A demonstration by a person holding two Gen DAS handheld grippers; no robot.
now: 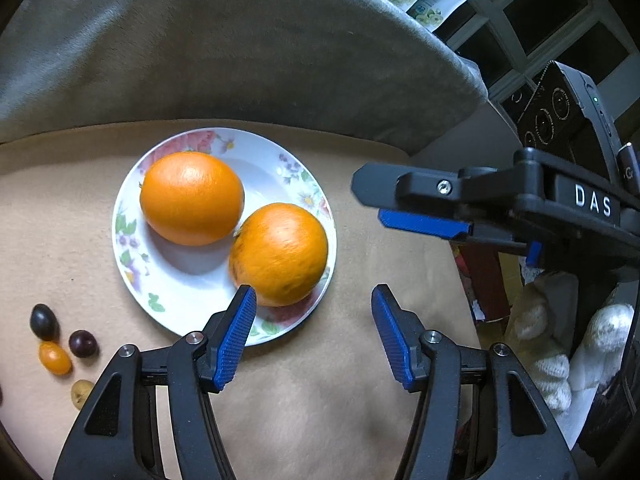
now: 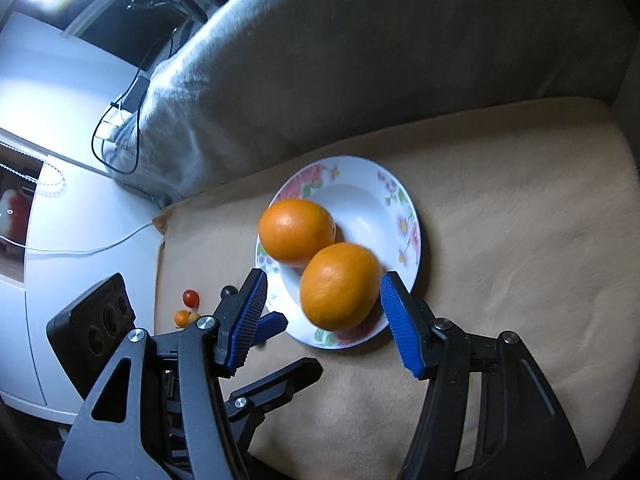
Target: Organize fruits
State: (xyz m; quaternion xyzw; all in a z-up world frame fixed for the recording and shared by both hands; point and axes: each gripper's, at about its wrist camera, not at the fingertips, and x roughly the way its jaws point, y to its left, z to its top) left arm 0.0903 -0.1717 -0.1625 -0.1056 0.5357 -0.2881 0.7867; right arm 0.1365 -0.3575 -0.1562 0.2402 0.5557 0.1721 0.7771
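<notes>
With both oranges [image 1: 192, 198] plated, the empty, parted left gripper [image 1: 314, 332] should swing to the small fruits [image 1: 64, 340] at its left while the right gripper [image 2: 324, 312], also parted and empty, clears.

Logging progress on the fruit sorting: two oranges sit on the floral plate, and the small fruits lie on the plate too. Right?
Not quite. The two oranges do sit on the floral plate, but the small fruits lie off it, on the beige cloth beside the plate. The left wrist view shows this.

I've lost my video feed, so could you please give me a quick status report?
Left gripper and right gripper: jaws open, empty. Two oranges on floral plate. Small fruits loose on beige cushion. Nothing blocking.
</notes>
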